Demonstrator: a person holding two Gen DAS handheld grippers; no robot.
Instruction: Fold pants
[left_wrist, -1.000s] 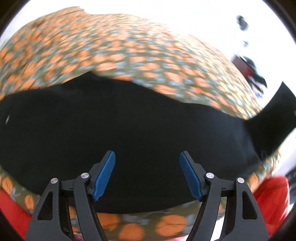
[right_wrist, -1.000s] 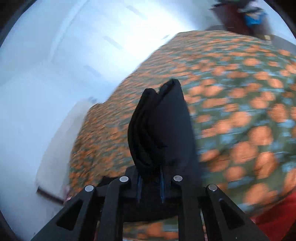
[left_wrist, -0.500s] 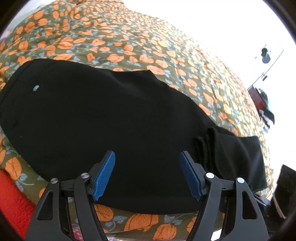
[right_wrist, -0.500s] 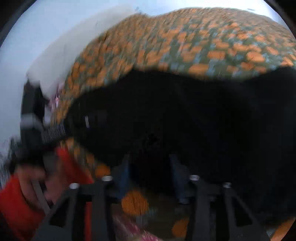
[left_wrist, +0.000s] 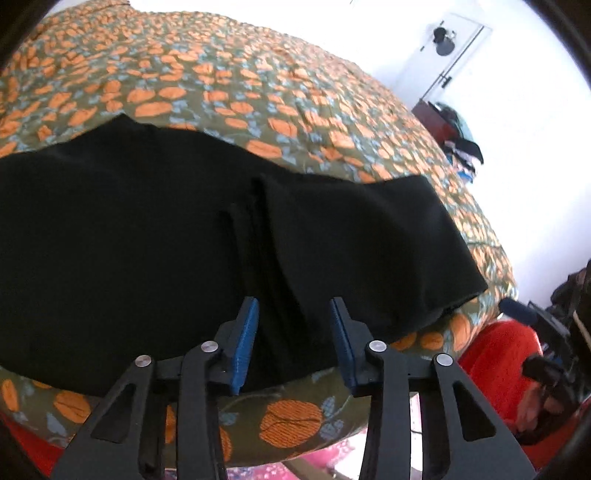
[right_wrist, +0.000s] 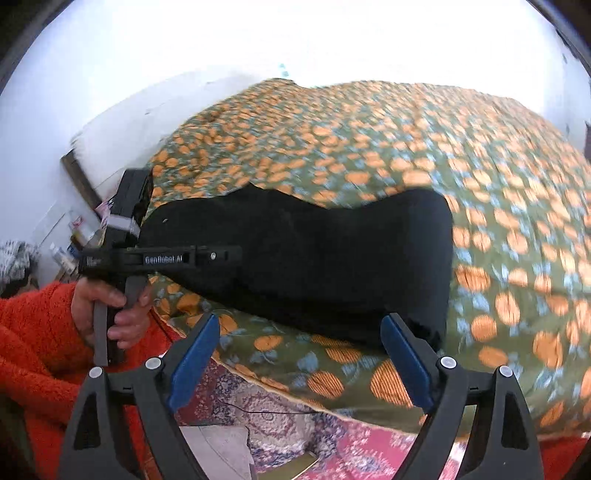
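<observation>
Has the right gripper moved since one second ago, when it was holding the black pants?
Yes. The right gripper has let go and pulled back: it is open, and the pants lie flat on the bedspread beyond its fingertips.

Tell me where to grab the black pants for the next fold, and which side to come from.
Judging by the layout, grip the black pants at the folded end nearest the right gripper, coming in from the bed's near edge. That end is a thick, stacked edge raised off the bedspread, so open fingers could slide around it. The left gripper could pinch the near hem by the layered ridge.
</observation>
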